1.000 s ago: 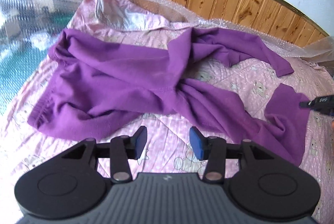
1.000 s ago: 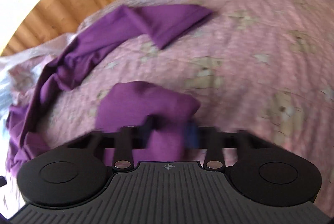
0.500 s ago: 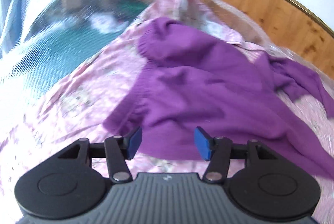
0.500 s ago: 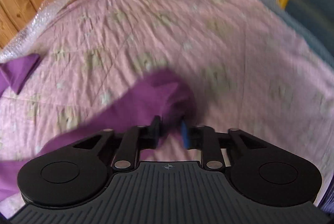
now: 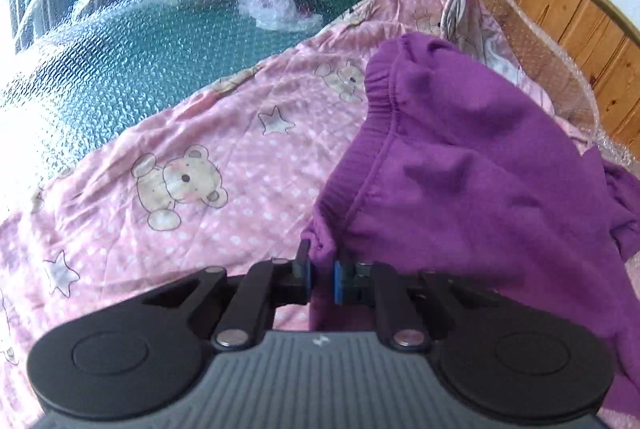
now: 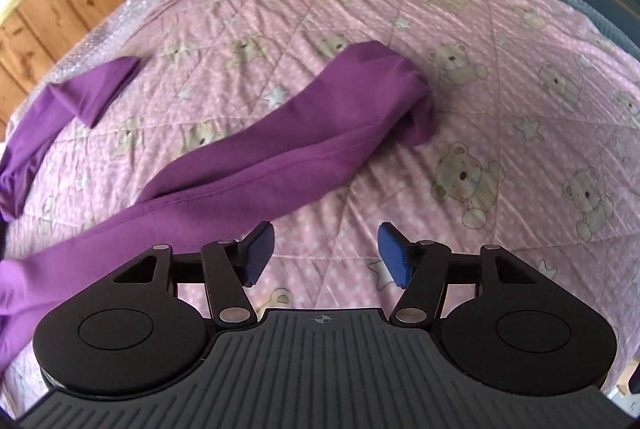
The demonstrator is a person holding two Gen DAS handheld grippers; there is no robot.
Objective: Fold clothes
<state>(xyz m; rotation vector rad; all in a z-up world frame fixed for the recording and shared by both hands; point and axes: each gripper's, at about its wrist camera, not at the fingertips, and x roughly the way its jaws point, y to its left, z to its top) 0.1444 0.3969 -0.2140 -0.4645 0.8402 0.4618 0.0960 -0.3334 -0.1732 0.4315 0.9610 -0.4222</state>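
Both tongs differ — left tongs (image 5: 322, 275) pinching purple trousers (image 5: 472, 169), right tongs (image 6: 326, 255) just spreading, empty.

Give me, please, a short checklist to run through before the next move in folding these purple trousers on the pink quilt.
1. Left gripper gripping the waistband corner of the purple trousers: ok; its jaws have just closed on the fabric.
2. Right gripper free: ok; its jaws have just opened, nothing between them.
3. Near trouser leg laid out straight: ok, though its cuff is bunched.
4. Far leg straightened: not ok, it angles away.
5. Pink quilt flat: ok, slight wrinkles.
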